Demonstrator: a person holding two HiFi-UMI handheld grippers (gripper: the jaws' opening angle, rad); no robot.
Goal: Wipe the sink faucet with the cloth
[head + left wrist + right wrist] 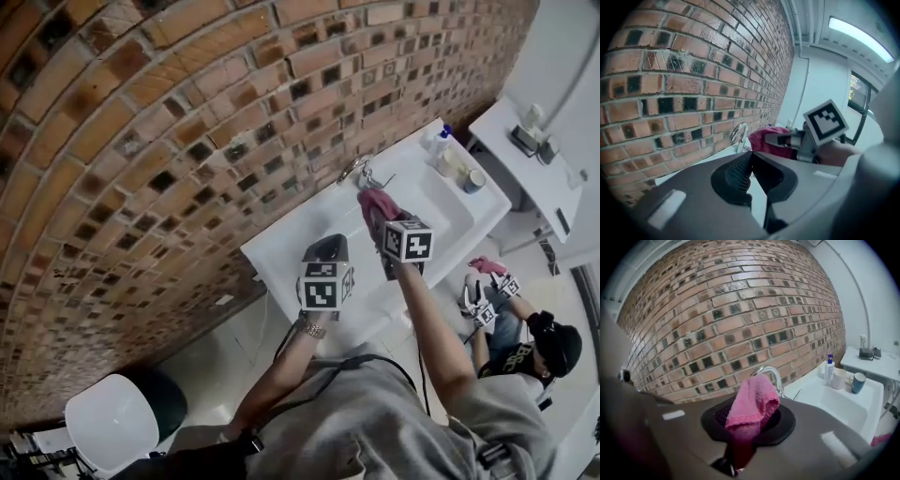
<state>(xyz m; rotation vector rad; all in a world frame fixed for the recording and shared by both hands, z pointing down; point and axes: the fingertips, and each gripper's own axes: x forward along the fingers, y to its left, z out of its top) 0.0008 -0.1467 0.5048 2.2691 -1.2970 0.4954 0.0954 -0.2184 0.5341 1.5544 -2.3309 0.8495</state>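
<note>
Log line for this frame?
right gripper shut on pink cloth | cloth at faucet, contact unclear | left gripper shut, empty

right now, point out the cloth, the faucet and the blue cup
cloth (752, 401), right gripper view, middle of its fold
faucet (768, 368), right gripper view, top of curved spout
blue cup (857, 383), right gripper view, its side

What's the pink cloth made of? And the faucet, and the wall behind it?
The cloth looks like soft, fuzzy fabric: it is nubby and droops. The faucet looks like shiny metal, maybe chrome: it gleams. The wall looks like rough brick with pale joints.
</note>
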